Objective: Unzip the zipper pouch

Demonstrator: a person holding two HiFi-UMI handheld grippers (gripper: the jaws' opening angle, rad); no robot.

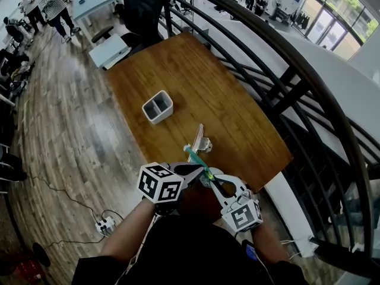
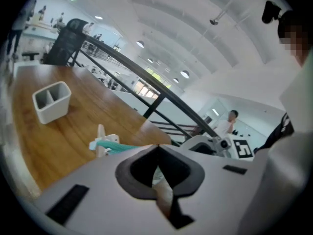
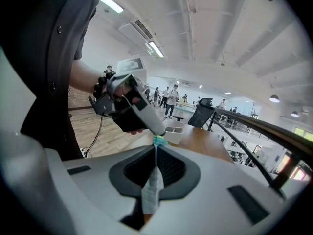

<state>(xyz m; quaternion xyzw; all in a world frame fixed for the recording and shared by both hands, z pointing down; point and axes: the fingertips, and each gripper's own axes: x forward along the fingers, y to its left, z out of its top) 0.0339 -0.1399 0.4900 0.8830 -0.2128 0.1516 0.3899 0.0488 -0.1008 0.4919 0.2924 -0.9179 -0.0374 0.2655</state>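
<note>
- Left gripper (image 2: pixel 157 151) clamps zipper pouch (image 1: pixel 199 140) edge; right gripper (image 3: pixel 156 151) pinches teal zipper end (image 3: pixel 158 141) (pull tab, probably).
- Pouch hangs over table (image 1: pixel 196 82) edge at 6 o'clock; unzipping looks unstarted.

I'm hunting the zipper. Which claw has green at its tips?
The right claw: green zipper pokes out at its tips. The left claw pinches only beige pouch.

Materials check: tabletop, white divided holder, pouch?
tabletop: wood or wood veneer, satin sheen; grain lines show.
holder: matte white, probably plastic, possibly ceramic; uniform colour, rounded corners.
pouch: looks like thin pale fabric with teal zipper tape; it creases where pinched.
</note>
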